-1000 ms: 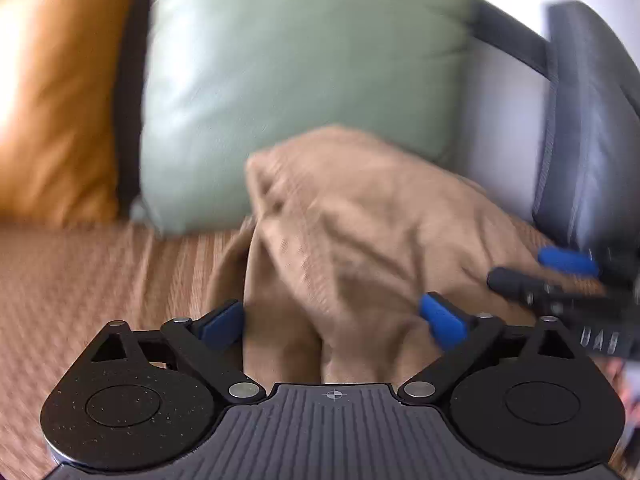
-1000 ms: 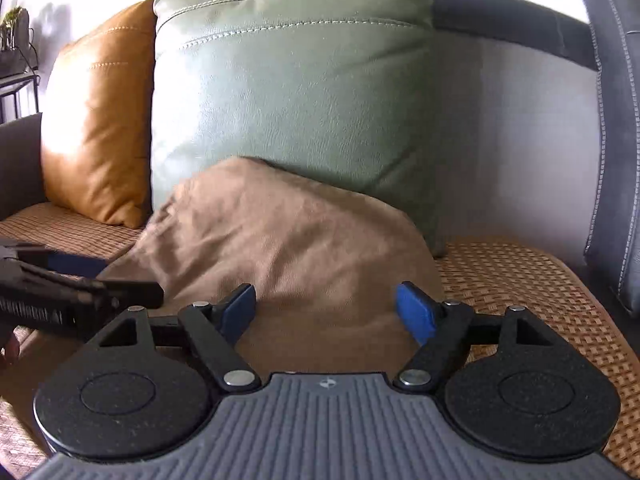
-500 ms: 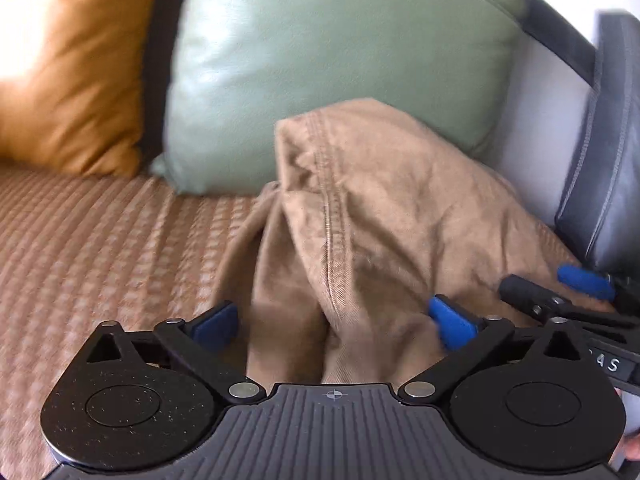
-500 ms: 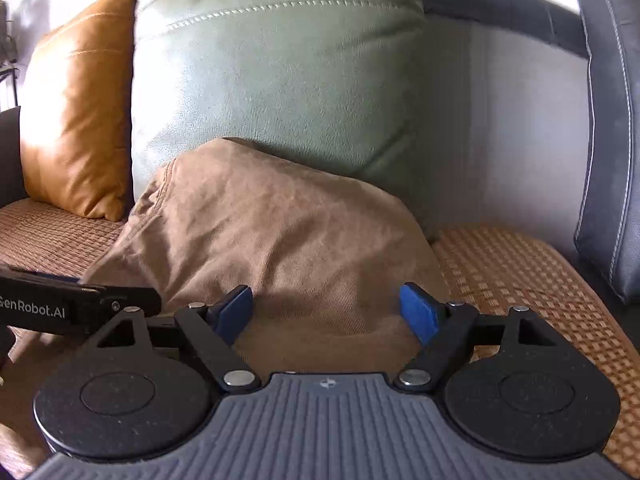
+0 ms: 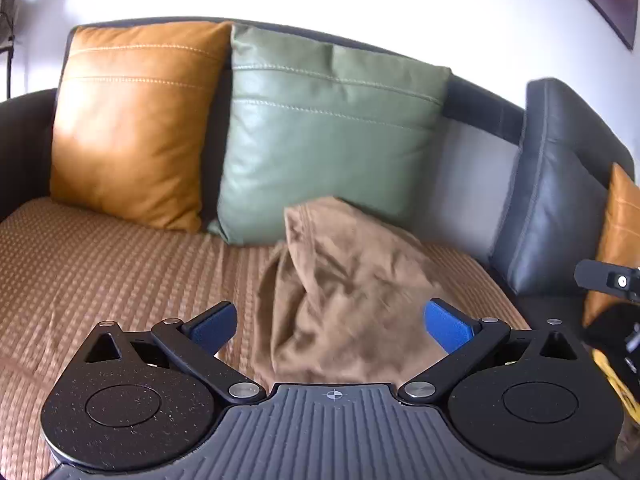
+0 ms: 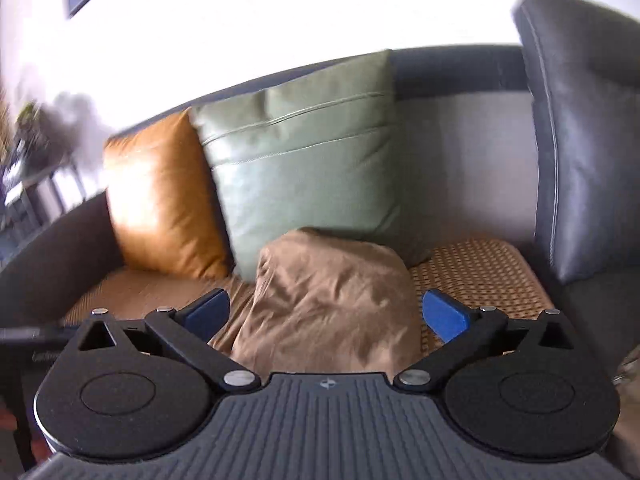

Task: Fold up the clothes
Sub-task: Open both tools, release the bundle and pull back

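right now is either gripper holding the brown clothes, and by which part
Nothing is held. The left gripper is open and the right gripper has its jaws opening wide, both clear of the brown garment, which lies bunched on the sofa seat.

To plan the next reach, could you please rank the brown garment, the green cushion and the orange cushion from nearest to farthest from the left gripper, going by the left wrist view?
From the left gripper:
1. Brown garment, straight ahead on the seat, just beyond the open fingers.
2. Green cushion, behind the garment, against the backrest.
3. Orange cushion, far left, beside the green one.
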Action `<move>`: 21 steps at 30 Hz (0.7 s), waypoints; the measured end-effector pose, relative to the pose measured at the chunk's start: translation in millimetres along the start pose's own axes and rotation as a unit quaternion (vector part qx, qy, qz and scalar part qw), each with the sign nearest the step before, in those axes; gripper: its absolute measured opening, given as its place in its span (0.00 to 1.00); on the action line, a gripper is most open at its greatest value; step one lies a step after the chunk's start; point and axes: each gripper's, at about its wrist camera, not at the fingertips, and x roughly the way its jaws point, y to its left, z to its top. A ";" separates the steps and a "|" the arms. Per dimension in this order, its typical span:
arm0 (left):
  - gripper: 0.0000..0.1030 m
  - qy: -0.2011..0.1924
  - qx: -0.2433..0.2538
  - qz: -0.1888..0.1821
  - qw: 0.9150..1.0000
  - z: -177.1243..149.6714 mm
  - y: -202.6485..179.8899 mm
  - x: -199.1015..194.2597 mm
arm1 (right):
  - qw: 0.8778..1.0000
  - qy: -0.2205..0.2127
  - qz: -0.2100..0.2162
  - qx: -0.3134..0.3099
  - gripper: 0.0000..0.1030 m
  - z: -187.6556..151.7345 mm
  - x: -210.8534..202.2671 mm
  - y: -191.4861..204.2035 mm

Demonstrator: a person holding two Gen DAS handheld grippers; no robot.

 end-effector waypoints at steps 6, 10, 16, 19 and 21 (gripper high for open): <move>1.00 -0.008 0.032 0.037 0.999 -14.0 -17.1 -24.3 | 0.996 0.039 0.005 -0.078 0.99 -19.1 -26.7 25.6; 1.00 -0.007 0.068 0.052 0.996 -25.1 -30.3 -29.7 | 0.991 0.088 -0.003 -0.102 0.99 -45.6 -19.6 28.6; 1.00 0.021 0.078 0.052 0.995 -35.1 -40.6 -19.1 | 0.989 0.115 -0.020 -0.094 0.99 -69.4 -9.6 21.4; 1.00 0.028 0.080 0.058 0.995 -37.4 -43.4 -14.4 | 0.989 0.115 -0.023 -0.094 0.99 -71.2 -9.4 19.9; 1.00 0.033 0.078 0.059 0.995 -37.6 -43.1 -12.7 | 0.989 0.113 -0.023 -0.093 0.99 -69.9 -8.1 19.8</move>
